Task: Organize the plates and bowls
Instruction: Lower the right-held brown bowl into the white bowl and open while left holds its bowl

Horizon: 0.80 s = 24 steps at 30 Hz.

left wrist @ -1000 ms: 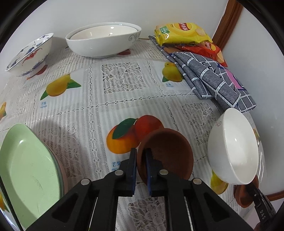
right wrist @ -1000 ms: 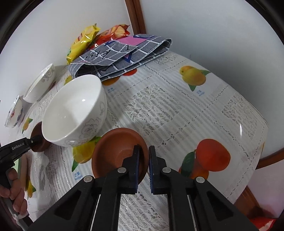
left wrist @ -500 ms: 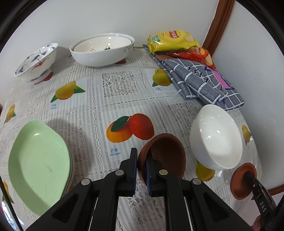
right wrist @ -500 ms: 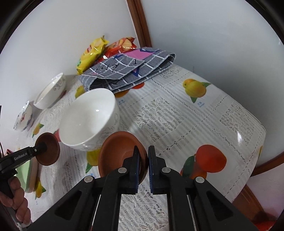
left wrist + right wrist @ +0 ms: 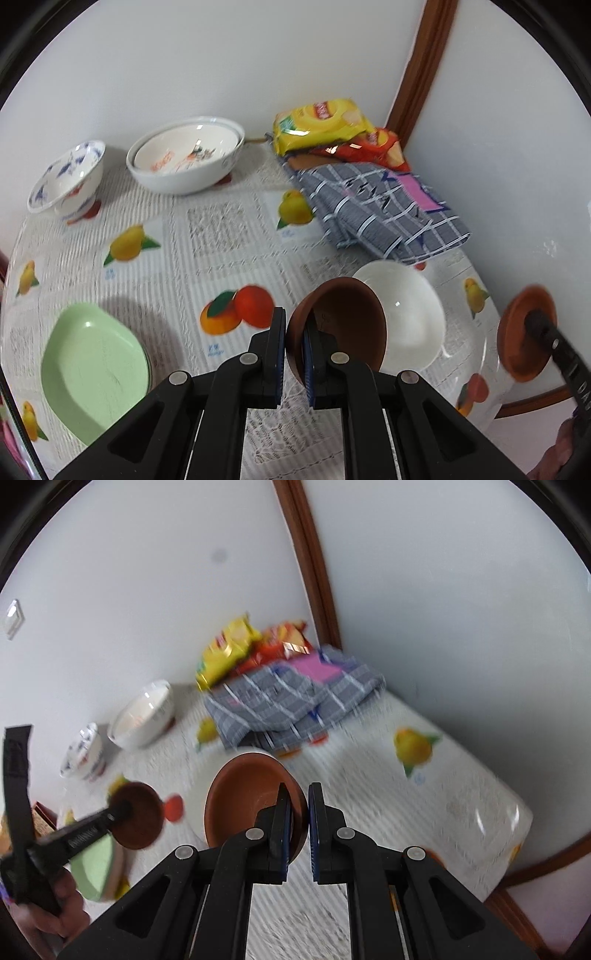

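- Left gripper fingers pinch a brown bowl by its rim, lifted beside the white bowl.
- Right gripper fingers clamp another brown bowl likewise, probably for stacking.

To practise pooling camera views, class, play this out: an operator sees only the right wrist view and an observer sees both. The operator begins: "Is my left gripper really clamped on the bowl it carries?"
Observer: Yes. The left gripper pinches the rim of the left-hand brown bowl, one finger inside and one outside.
Operator: What is hidden behind the right-hand brown bowl in my right gripper?
Observer: A plain white bowl, upright on the tablecloth and empty.
Operator: And the big white bowl by the wall, blurred for me?
Observer: A second bowl is nested inside it, with orange print on its inner face.
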Each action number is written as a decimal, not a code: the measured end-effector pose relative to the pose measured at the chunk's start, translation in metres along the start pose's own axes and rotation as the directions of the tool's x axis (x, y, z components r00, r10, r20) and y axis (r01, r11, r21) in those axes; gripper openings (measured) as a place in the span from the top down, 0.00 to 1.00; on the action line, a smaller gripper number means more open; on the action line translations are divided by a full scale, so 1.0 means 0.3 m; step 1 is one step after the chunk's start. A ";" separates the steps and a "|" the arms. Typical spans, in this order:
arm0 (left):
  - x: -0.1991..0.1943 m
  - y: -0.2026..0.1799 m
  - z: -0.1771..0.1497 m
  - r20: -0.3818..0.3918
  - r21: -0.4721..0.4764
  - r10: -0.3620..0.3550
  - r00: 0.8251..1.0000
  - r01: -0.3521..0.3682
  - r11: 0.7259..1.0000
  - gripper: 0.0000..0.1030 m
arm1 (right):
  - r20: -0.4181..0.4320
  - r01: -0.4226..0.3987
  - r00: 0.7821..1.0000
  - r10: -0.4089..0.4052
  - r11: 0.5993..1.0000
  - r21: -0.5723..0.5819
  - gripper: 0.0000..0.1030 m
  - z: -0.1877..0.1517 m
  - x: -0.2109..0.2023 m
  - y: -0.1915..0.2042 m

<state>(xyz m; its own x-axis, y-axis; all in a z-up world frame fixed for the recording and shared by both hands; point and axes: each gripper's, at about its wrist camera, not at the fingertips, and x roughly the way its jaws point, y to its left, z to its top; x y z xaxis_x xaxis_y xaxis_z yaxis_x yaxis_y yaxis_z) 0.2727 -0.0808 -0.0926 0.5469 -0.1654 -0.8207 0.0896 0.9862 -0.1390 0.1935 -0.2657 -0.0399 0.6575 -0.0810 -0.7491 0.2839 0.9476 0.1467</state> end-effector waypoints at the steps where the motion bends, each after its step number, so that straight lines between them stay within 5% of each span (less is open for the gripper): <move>1: -0.011 -0.008 0.017 0.005 0.009 -0.003 1.000 0.002 1.000 0.92 | 0.010 -0.008 1.000 0.008 1.000 -0.001 0.91 0.024 -0.006 0.011; 8: -0.034 -0.030 0.100 0.059 0.057 0.016 0.998 -0.020 0.998 0.92 | 0.046 -0.020 0.999 0.022 0.999 -0.029 0.92 0.100 0.024 0.077; 24: 0.139 0.008 0.126 0.019 0.109 -0.054 0.998 0.051 0.993 0.92 | -0.061 -0.022 0.998 0.020 0.999 -0.036 0.91 0.002 0.235 0.086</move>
<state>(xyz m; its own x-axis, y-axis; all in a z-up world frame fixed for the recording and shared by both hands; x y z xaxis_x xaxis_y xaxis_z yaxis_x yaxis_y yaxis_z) 0.3271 -0.0852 -0.1063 0.5568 -0.2180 -0.8016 0.2080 0.9708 -0.1195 0.2476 -0.2471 -0.0886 0.6190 -0.0430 -0.7842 0.2442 0.9596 0.1401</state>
